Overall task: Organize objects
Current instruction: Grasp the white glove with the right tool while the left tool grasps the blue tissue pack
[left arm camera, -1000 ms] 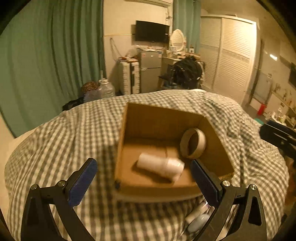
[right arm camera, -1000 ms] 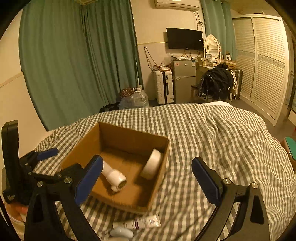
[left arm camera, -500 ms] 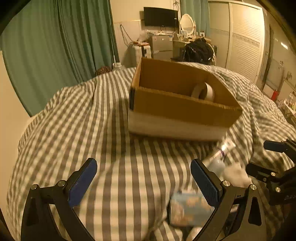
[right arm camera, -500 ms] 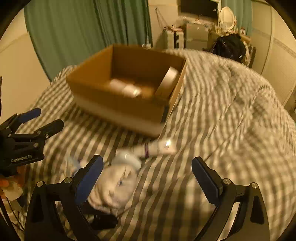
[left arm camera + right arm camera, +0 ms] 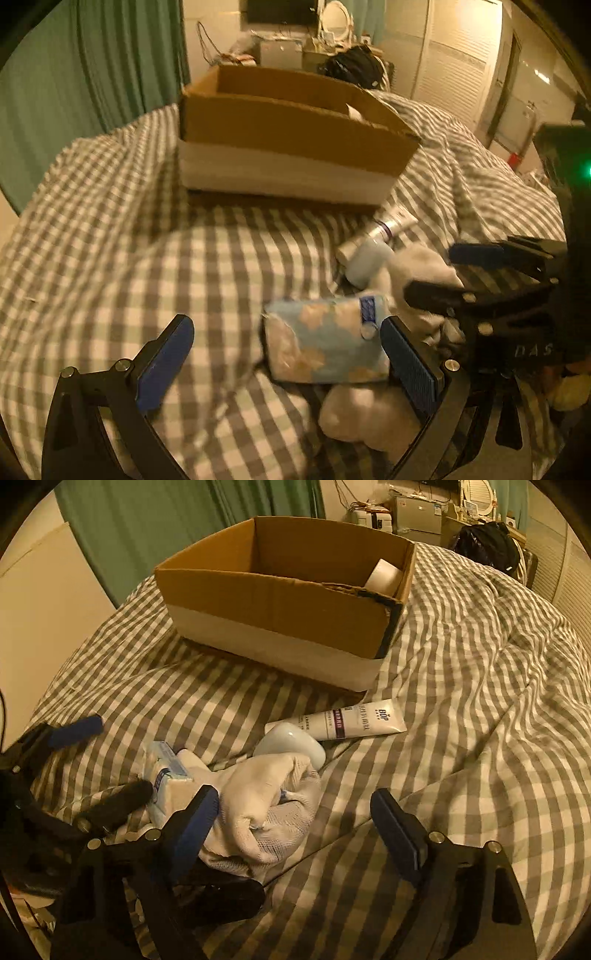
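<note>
An open cardboard box (image 5: 288,136) (image 5: 280,605) stands on the checked bed, with a roll of tape (image 5: 384,576) inside. In front of it lie a white tube (image 5: 351,720) (image 5: 384,230), a white rounded object (image 5: 291,743) (image 5: 369,262), a white cloth (image 5: 266,805) (image 5: 424,269) and a blue patterned tissue pack (image 5: 325,339) (image 5: 166,768). My left gripper (image 5: 284,358) is open, low over the bed, its right finger beside the tissue pack. My right gripper (image 5: 295,827) is open, its left finger against the cloth.
The checked duvet (image 5: 480,701) covers the whole bed in soft folds. Green curtains (image 5: 92,66) hang behind on the left. A fridge, a black bag (image 5: 487,542) and a wardrobe stand at the back of the room.
Both grippers have dropped low and closer to the pile in front of the box. The box's inside is now mostly hidden. Both grippers stay open.
</note>
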`<move>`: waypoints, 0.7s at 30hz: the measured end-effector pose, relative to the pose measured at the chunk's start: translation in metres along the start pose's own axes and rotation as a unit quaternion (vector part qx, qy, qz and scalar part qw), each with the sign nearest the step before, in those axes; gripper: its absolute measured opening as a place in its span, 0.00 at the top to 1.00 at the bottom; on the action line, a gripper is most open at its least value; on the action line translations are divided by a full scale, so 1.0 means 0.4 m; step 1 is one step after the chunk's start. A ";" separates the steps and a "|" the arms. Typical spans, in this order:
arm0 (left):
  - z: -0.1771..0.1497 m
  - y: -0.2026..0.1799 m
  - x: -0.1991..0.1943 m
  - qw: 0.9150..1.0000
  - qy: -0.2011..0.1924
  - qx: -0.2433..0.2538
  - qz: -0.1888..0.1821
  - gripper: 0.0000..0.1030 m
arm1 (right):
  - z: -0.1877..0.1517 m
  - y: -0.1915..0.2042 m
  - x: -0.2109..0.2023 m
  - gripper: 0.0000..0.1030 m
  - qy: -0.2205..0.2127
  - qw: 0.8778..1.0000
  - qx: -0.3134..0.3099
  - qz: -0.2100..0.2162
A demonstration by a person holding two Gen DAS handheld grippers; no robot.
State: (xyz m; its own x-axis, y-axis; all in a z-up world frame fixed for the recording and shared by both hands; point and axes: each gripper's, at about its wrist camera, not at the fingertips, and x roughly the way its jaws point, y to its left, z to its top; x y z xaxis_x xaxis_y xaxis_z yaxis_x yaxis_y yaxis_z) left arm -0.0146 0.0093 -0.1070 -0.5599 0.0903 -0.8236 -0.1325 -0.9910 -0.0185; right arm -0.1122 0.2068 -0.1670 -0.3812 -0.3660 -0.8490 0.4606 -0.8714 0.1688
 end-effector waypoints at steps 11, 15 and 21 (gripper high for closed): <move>-0.010 -0.018 0.063 0.999 0.020 0.013 -0.040 0.00 | 0.000 -0.007 0.000 0.59 -0.007 0.999 0.014 0.035; -0.011 -0.017 0.070 0.998 0.010 0.010 -0.058 0.00 | 0.008 -0.019 -0.036 0.61 -0.036 0.999 0.019 0.016; -0.012 -0.023 0.077 0.997 0.010 0.009 -0.073 0.03 | 0.021 -0.058 -0.072 0.61 -0.065 0.997 0.029 -0.010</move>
State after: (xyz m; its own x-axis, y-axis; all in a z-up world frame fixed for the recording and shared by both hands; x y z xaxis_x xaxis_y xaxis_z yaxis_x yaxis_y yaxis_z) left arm -0.0267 0.0208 -0.1350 -0.5178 0.2317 -0.8235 -0.2270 -0.9653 -0.1289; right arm -0.1186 0.2347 -0.1423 -0.4916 -0.3845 -0.7813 0.4065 -0.8948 0.1846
